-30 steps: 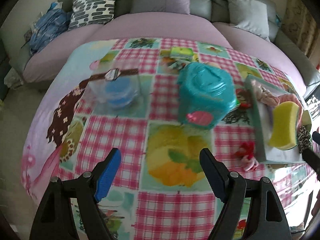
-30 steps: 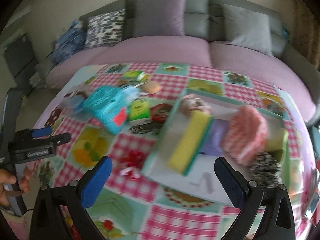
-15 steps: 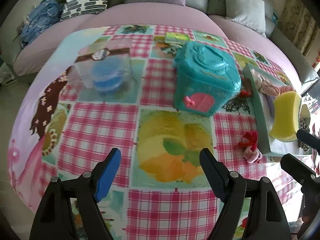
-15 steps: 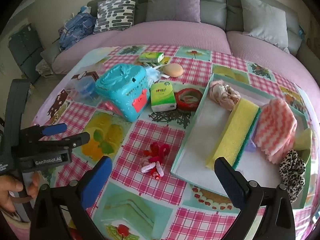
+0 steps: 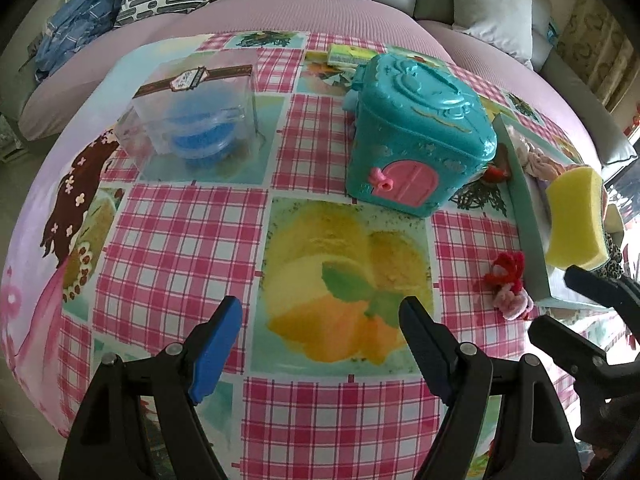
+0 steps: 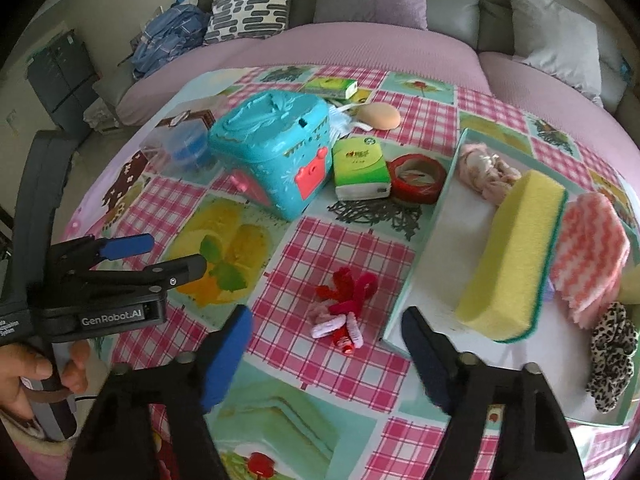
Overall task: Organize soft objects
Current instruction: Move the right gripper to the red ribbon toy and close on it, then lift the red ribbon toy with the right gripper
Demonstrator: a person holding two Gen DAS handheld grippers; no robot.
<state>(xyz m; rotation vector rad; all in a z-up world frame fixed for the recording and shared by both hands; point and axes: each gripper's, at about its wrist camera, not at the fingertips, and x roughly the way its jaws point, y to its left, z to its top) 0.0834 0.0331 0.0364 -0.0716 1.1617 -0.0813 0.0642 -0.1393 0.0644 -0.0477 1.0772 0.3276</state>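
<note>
Both fingers of the right gripper [image 6: 326, 340] stand apart and are closing, with nothing pressed between them; the red and pink hair-tie bundle [image 6: 344, 308] lies on the cloth just ahead of the gap. Its blue left pad [image 6: 226, 360] is blurred. The left gripper [image 5: 320, 328] has its jaws wide apart over the yellow cake print on the checked tablecloth [image 5: 180, 240] and holds nothing.

That bundle sits just outside the near left corner of the teal-rimmed tray [image 6: 430, 240], close to the rim; whether it touches, I cannot tell. Inside the tray are 5 soft things: a yellow sponge [image 6: 512, 256] with a green edge lying lengthwise, a pale pink scrunchie [image 6: 486, 174] at the far end, a pink-and-white chevron cloth [image 6: 592, 252] right of the sponge, a leopard-print scrunchie [image 6: 612, 356] at the near right, and a sliver of purple under the sponge.

Left of the tray stand a red tape roll [image 6: 418, 178], a green tissue pack [image 6: 360, 168] and a turquoise plastic box [image 6: 272, 148] with pink doors. Behind them lie a beige sponge [image 6: 380, 116] and another green pack [image 6: 330, 88]. A clear box [image 5: 196, 108] holding something blue stands farther left. A hand [image 6: 24, 376] grips the left tool's handle. A purple sofa [image 6: 360, 44] with cushions runs behind the table.
</note>
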